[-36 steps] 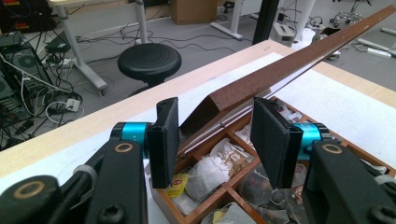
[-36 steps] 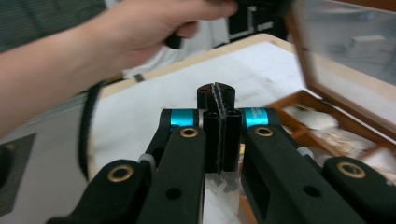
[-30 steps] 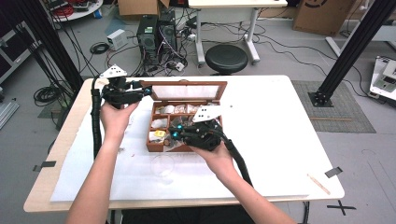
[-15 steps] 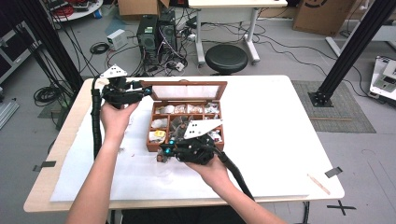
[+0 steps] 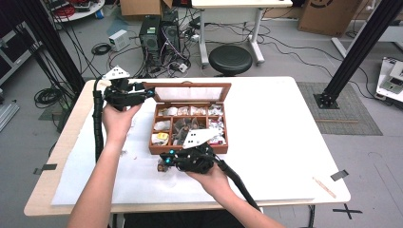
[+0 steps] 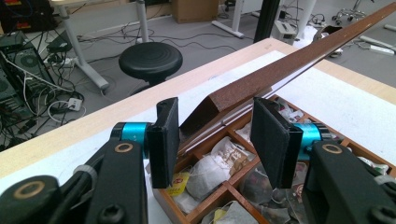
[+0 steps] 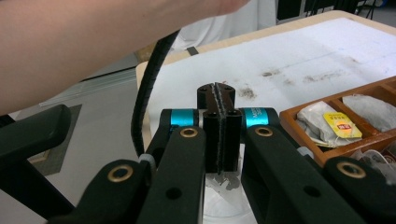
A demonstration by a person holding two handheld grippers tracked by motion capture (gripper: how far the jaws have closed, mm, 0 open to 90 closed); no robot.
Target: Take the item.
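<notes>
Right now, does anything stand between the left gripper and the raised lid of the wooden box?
Nothing visible does. The left gripper is open, and the lid has its corner straight ahead in the gap; the tea bags lie lower, inside the box.

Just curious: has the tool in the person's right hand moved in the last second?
Yes. The right tool has come back toward the person, off the wooden box onto the white sheet.

Open wooden tea box (image 5: 191,148) between two claws
</notes>
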